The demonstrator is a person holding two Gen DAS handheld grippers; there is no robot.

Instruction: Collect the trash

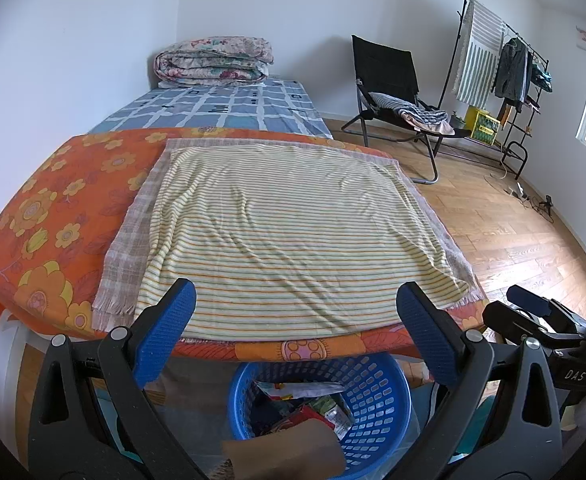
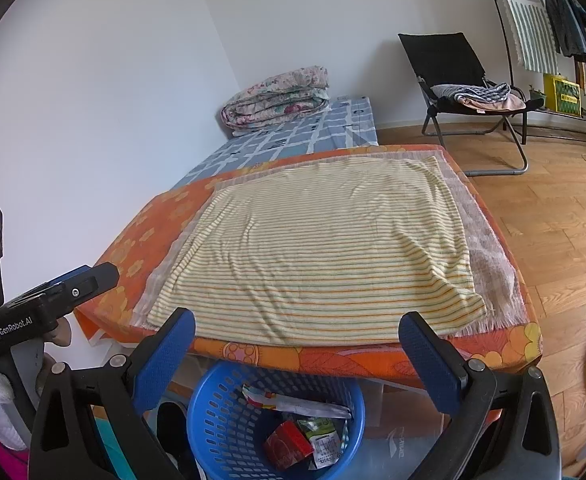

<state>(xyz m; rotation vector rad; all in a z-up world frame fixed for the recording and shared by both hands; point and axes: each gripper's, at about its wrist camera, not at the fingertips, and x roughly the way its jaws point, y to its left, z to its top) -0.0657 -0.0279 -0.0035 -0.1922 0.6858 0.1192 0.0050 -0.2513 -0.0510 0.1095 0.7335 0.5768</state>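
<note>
Bedroom setup with white walls and a wood floor [image 1: 505,232]. From the left wrist cam, a table under an orange flowered cloth [image 1: 53,208] has a striped towel [image 1: 285,236] spread flat on top. Left gripper [image 1: 295,312] hangs at the near edge, jaws spread wide, nothing in them. Right below sits a blue basket [image 1: 377,396] under the table edge, trash wrappers [image 1: 305,404] piled inside.

Right wrist cam: same table, right gripper [image 2: 297,332] also wide apart and empty. Basket is directly below, with a red packet [image 2: 287,444] among the wrappers. Black folding chair [image 2: 453,68] stands back by the wall.
</note>
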